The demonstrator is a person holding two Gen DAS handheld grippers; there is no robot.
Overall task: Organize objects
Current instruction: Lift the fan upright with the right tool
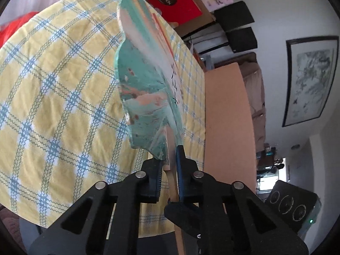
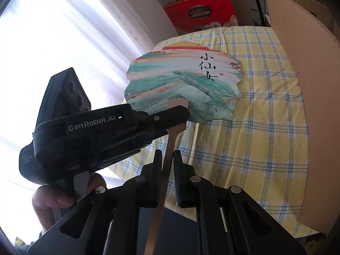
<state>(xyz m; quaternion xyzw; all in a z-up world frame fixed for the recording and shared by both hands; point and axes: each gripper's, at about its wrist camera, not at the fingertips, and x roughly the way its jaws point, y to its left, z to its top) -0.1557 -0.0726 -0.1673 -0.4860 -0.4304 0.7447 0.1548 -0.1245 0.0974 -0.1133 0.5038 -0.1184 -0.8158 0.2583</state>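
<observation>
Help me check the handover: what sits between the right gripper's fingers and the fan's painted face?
In the right wrist view, the wooden handle runs up from the right gripper to the fan; the left gripper clamps it just below the face.

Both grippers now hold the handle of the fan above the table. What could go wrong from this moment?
1. The left gripper and right gripper both clamp the thin wooden handle of the fan. If the hands pull or twist differently, it may bend or crack.
2. The cardboard box stands close beside the fan; a swing could knock the fan's edge against it.
3. Releasing one gripper carelessly may let the fan tip onto the table.
</observation>
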